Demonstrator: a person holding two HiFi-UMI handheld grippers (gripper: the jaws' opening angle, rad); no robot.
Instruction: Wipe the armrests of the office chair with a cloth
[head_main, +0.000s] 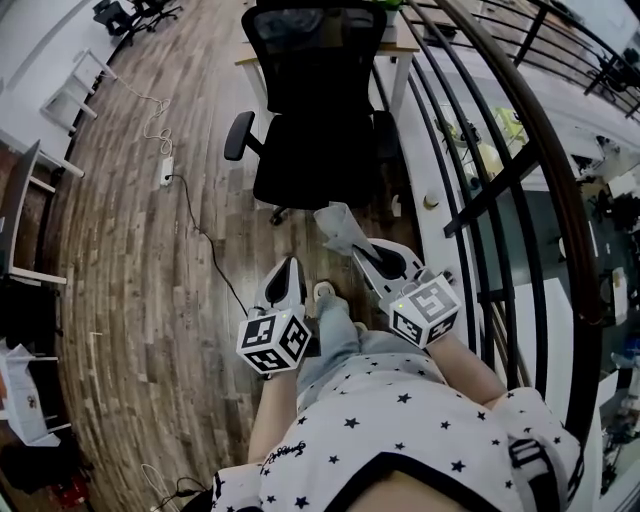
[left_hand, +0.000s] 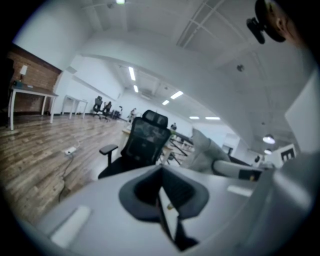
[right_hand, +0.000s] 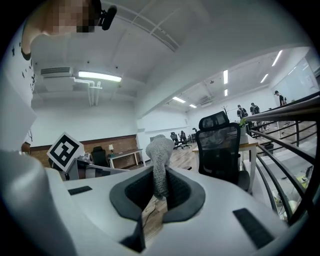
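I have the right gripper (right_hand: 157, 194) clamped on a grey cloth (right_hand: 160, 159); the cloth stands up from between its jaws with the free end bunched above them. My left gripper (left_hand: 163, 194) has its jaws pressed together with nothing between them. Both are held low in front of me, side by side above the wooden floor (head_main: 140, 250), the right one a little further forward. The black office chair (head_main: 316, 100) stands ahead with its back toward me, clear of both tools, and the cloth touches neither armrest. One armrest (head_main: 238, 134) juts out on the chair's left; the other (head_main: 385, 135) lies on the side near the dark railing (head_main: 520, 170). A cable (head_main: 200, 235) trails across the floor to the left of the chair.
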